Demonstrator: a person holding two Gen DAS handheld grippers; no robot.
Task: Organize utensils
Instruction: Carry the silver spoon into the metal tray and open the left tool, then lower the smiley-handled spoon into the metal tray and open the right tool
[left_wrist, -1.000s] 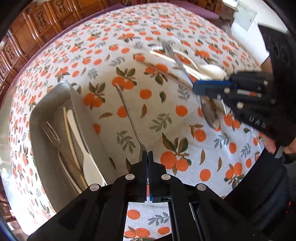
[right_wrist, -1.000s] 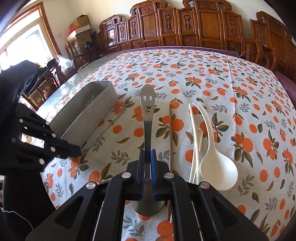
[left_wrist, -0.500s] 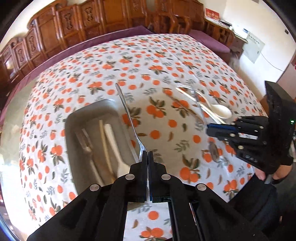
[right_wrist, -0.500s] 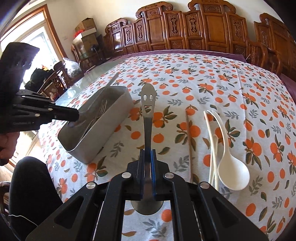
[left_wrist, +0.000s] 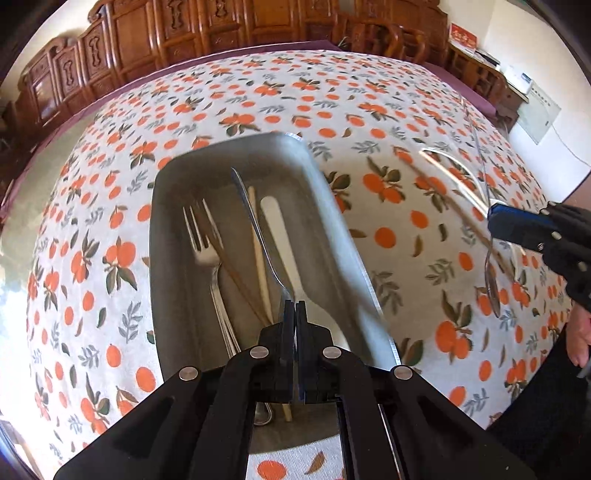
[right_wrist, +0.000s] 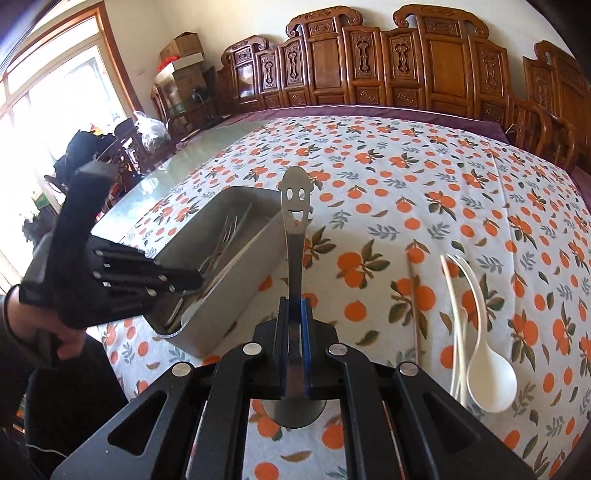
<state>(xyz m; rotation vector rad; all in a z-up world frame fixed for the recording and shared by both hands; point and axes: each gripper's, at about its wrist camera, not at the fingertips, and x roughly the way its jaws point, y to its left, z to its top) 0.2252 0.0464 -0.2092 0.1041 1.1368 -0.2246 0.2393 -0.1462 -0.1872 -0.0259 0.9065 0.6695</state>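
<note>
Spoon (right_wrist: 295, 236) bowl hidden behind the fingers (right_wrist: 284, 332); chopstick (left_wrist: 458, 210) blurred.

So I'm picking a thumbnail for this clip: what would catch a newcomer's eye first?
Probably the smiley-face spoon, clamped in the right gripper and sticking up mid-frame over the orange-print tablecloth. Next, the metal tray at the table's left, where the left gripper holds a metal utensil over the fork lying inside. A white spoon lies at the right.
</note>
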